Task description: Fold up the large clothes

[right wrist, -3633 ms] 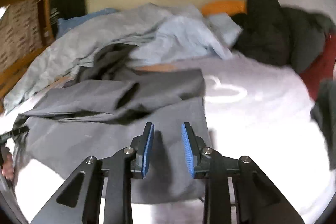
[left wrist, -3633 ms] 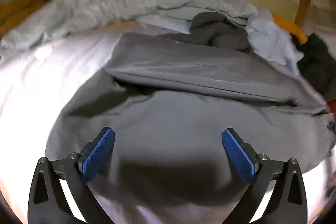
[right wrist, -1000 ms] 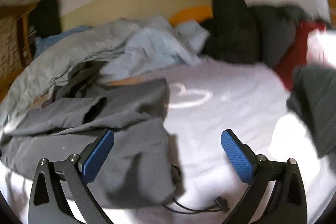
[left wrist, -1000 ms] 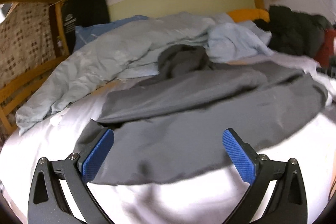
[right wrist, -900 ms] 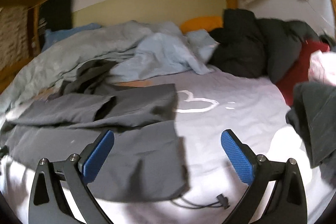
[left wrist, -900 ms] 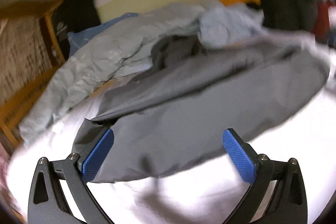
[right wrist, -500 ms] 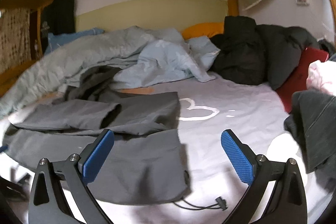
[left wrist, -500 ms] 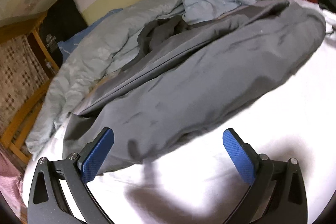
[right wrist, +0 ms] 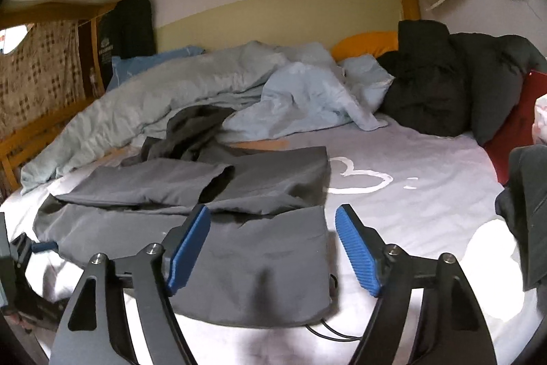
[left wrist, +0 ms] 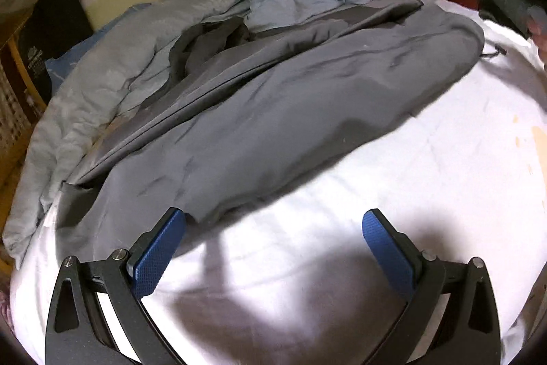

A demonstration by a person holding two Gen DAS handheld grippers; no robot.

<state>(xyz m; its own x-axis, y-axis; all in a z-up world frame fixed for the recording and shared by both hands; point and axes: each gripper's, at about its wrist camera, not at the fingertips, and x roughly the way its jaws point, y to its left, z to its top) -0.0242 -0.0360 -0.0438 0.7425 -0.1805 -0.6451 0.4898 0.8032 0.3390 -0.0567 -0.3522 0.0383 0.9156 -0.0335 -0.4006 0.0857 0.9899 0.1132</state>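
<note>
A large grey jacket [left wrist: 307,98] lies spread across the white bed sheet [left wrist: 427,177], with one sleeve folded over its body [right wrist: 154,183]. My left gripper [left wrist: 273,224] hovers open at the jacket's near hem. Its left pad [left wrist: 157,255] sits just at the cloth edge and nothing is between the jaws. My right gripper [right wrist: 273,226] hangs over the jacket's bottom corner [right wrist: 266,262]. Its jaws are closing, the cloth lies under and between them, and the pads do not press on it. A black drawstring [right wrist: 328,329] trails from that corner.
A crumpled light blue duvet [right wrist: 191,91] lies behind the jacket, with a dark garment [right wrist: 195,125] on it. A black coat [right wrist: 444,81], a red cushion [right wrist: 512,125] and an orange pillow [right wrist: 369,43] crowd the far right. The wooden bed frame [right wrist: 30,132] runs along the left.
The left gripper has sunk and rolled, and now looks down at the jacket's near hem. The right gripper's jaws have narrowed from their widest while staying over the same corner.
</note>
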